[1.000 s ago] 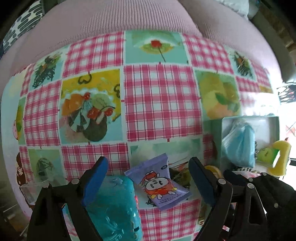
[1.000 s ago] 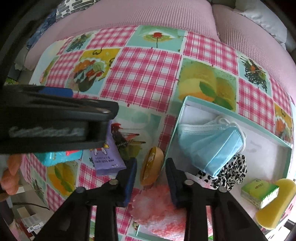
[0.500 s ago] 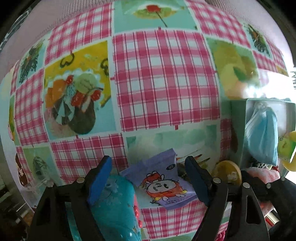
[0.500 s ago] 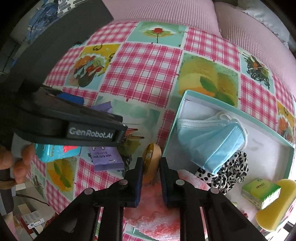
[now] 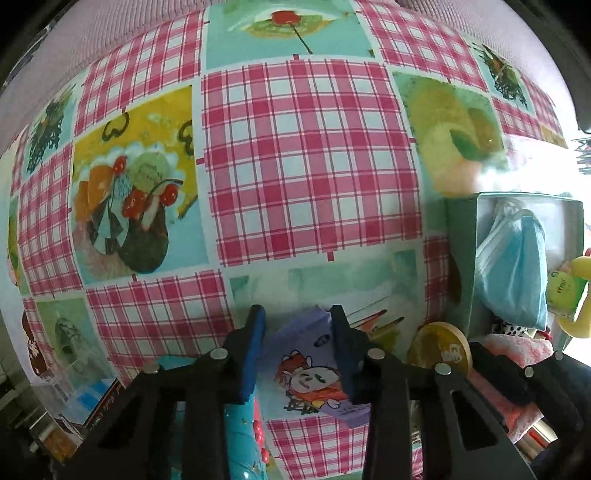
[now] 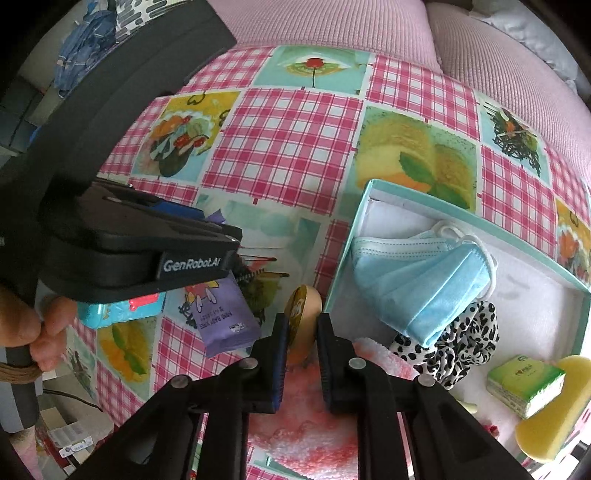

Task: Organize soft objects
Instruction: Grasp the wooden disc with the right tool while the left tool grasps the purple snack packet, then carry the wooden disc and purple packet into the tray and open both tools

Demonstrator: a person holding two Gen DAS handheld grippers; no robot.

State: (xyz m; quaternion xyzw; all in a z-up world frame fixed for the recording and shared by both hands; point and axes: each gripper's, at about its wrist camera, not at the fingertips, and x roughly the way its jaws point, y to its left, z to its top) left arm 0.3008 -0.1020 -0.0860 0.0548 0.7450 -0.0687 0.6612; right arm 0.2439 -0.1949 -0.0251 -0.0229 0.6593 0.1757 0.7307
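**Both claws have closed in on their packets**

Where the left gripper [image 5: 297, 325] stood wide over the purple packet [image 5: 310, 373] a second ago, its blue pads now pinch the packet's upper end from both sides, narrow and in contact; the teal wipes pack [image 5: 242, 439] lies just beside it, toward the near left corner of the table, untouched; to the right, the right gripper [image 6: 300, 332] has likewise drawn its fingers in and now clamps the round tan puff [image 6: 303, 321] edge-on, just outside the left wall of the teal box [image 6: 345, 254]; a pink fluffy cloth [image 6: 314, 421] lies under that claw at the near edge

Judged from this, two pickups are secured at once and both items look ready to lift toward the box, which already holds a blue face mask [image 6: 421, 280], a spotted scrunchie [image 6: 461, 343], a green tissue pack [image 6: 524, 380] and a yellow sponge [image 6: 550, 424] at its near right corner; the wipes and the pink cloth remain outside

Underneath all this is a glossy tablecloth [image 6: 280, 144] of pink gingham and food-print squares; beyond the table's far edge runs a pink ribbed sofa [image 6: 332, 22], with a patterned cushion at far left
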